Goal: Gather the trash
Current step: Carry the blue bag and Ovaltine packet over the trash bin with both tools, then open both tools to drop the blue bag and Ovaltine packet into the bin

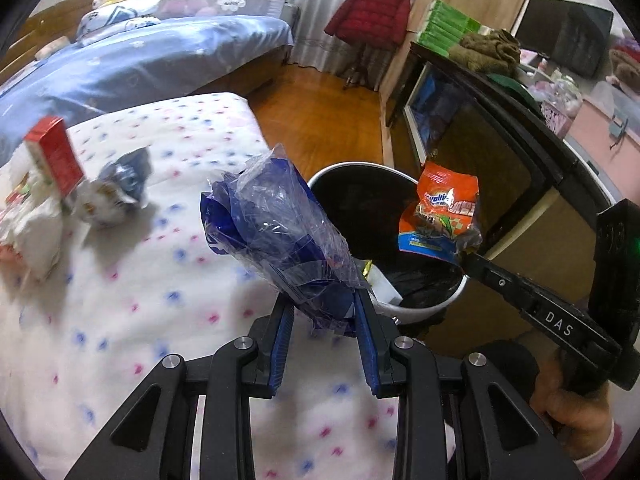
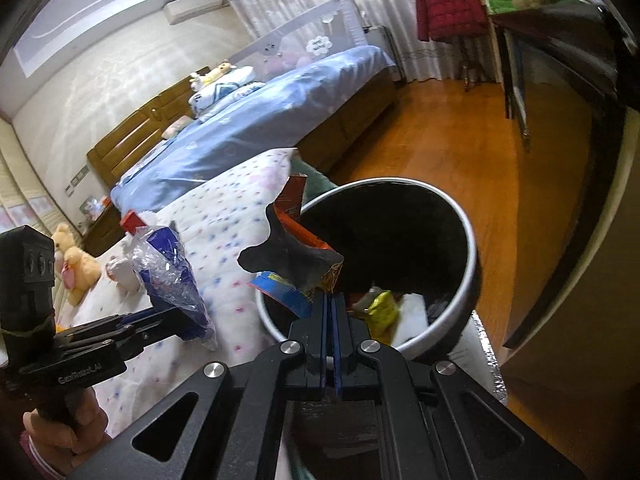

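- Bedroom with orange wooden floor [image 2: 432,168]; bed with blue cover [image 1: 160,52] at the back; nearer, white quilt with pink and blue dots [image 1: 140,300]; red jacket [image 1: 370,12] on a stand near the curtains.
- Round trash bin [image 2: 470,240] with black liner, white rim, on the floor just beside the quilt edge; inside, yellow wrapper [image 2: 380,308] and some white paper.
- Left gripper [image 1: 324,312] above the quilt edge, near the bin rim; fingers [image 1: 366,344] pinching the lower end of a crumpled blue and clear plastic bag [image 1: 276,232]; bag standing up and forward from between the blue pads, upper part free in the air.
- Right gripper [image 2: 331,304] over the bin opening; fingers [image 2: 320,336] pressed nearly together on the corner of an orange snack wrapper [image 1: 440,212]; wrapper hanging above the bin, beyond the fingertips, not touching the rim.
- On the quilt, well apart from both grippers: red box [image 1: 54,152] tilted, crumpled dark blue and white wrapper [image 1: 116,192] beside it, white paper at the left edge.
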Tool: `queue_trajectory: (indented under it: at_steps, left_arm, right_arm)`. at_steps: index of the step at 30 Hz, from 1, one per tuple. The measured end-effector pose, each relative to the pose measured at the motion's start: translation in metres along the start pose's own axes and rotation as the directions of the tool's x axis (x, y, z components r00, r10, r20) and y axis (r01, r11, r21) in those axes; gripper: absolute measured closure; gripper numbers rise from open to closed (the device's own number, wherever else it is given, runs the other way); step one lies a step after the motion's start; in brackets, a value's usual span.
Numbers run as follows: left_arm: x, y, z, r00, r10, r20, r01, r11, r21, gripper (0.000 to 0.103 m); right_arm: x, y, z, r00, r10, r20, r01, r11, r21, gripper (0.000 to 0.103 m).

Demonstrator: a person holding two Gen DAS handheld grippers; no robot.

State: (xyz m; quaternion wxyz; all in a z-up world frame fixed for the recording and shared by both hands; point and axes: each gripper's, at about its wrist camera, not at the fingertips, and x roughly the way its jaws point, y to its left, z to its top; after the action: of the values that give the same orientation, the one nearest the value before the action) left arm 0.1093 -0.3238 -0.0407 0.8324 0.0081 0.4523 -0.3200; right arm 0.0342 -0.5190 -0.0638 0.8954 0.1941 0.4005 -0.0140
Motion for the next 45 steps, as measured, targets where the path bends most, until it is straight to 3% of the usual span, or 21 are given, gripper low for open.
queue_trajectory:
  at_steps: [13, 26, 28, 32, 36, 38, 40, 42, 45]
  left_arm:
    - [0.047, -0.031, 0.025, 0.998, -0.008, -0.061, 0.013, 0.997, 0.071, 0.074]
    - [0.07, -0.039, 0.036, 0.994, 0.016, -0.108, -0.005, 0.995, 0.1, 0.072]
    - [0.07, -0.04, 0.037, 0.994, 0.023, -0.107, -0.011, 0.994, 0.109, 0.068]
    - [0.066, -0.046, 0.035, 0.996, 0.034, -0.088, -0.023, 0.992, 0.125, 0.053]
    - [0.057, -0.049, 0.028, 0.997, 0.05, -0.065, -0.041, 0.99, 0.134, 0.048]
    - [0.05, -0.047, 0.022, 0.997, 0.056, -0.049, -0.049, 0.991, 0.128, 0.048]
    - [0.041, -0.04, 0.015, 0.998, 0.061, -0.035, -0.056, 0.992, 0.113, 0.048]
    - [0.034, -0.034, 0.008, 0.998, 0.063, -0.023, -0.061, 0.994, 0.094, 0.048]
    - [0.02, -0.024, -0.004, 0.997, 0.075, -0.001, -0.075, 0.995, 0.063, 0.048]
  right_arm:
    - [0.008, -0.026, 0.014, 0.998, -0.065, -0.017, 0.066, 0.997, 0.037, 0.101]
    - [0.021, -0.041, 0.023, 0.996, -0.084, -0.042, 0.087, 0.994, 0.062, 0.101]
    - [0.022, -0.043, 0.025, 0.996, -0.075, -0.048, 0.078, 0.994, 0.07, 0.095]
    - [0.023, -0.048, 0.025, 0.997, -0.061, -0.057, 0.066, 0.993, 0.094, 0.095]
    - [0.019, -0.047, 0.024, 0.997, -0.057, -0.048, 0.062, 0.994, 0.094, 0.094]
    - [0.016, -0.045, 0.023, 0.998, -0.054, -0.041, 0.058, 0.994, 0.097, 0.089]
    - [0.014, -0.042, 0.023, 0.998, -0.046, -0.032, 0.049, 0.994, 0.097, 0.071]
    - [0.012, -0.037, 0.023, 0.999, -0.036, -0.023, 0.038, 0.995, 0.092, 0.062]
    - [0.012, -0.027, 0.023, 0.999, -0.023, -0.022, 0.025, 0.997, 0.076, 0.058]
